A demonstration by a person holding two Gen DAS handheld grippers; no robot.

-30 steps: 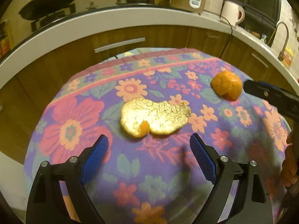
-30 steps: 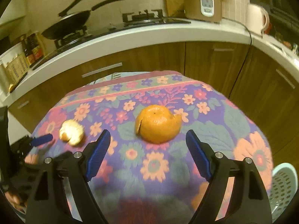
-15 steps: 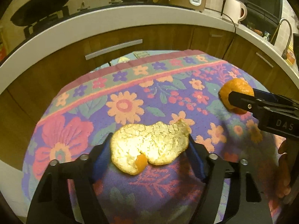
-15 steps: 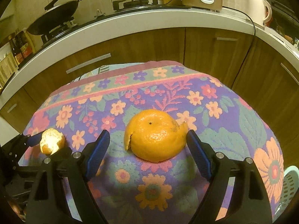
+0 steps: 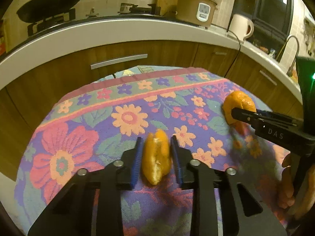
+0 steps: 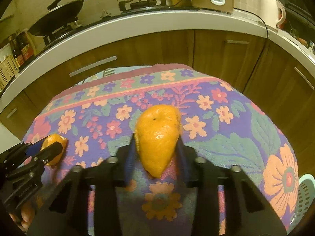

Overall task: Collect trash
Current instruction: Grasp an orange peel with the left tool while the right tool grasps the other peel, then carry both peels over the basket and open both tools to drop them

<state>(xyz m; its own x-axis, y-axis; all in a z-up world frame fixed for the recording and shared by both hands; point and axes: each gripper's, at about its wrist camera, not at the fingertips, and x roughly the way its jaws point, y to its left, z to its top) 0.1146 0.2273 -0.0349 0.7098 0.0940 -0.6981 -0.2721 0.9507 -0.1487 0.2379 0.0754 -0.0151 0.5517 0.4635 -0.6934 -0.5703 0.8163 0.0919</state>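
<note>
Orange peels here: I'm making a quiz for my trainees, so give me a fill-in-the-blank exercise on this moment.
1. The left gripper is shut on a folded piece of orange ____.
2. The right gripper holds the larger peel, so the count of peels lying loose on the tablecloth is ____.
3. On the counter, the rice cooker stands beside a white ____.

Missing words: peel; zero; kettle

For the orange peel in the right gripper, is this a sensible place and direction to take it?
Probably yes. The right gripper came in low along the floral tablecloth and pinches the domed orange peel across its two sides, near its lower half. The thin shell folds into a narrow wedge between the pads, so a side squeeze looks secure.
</note>
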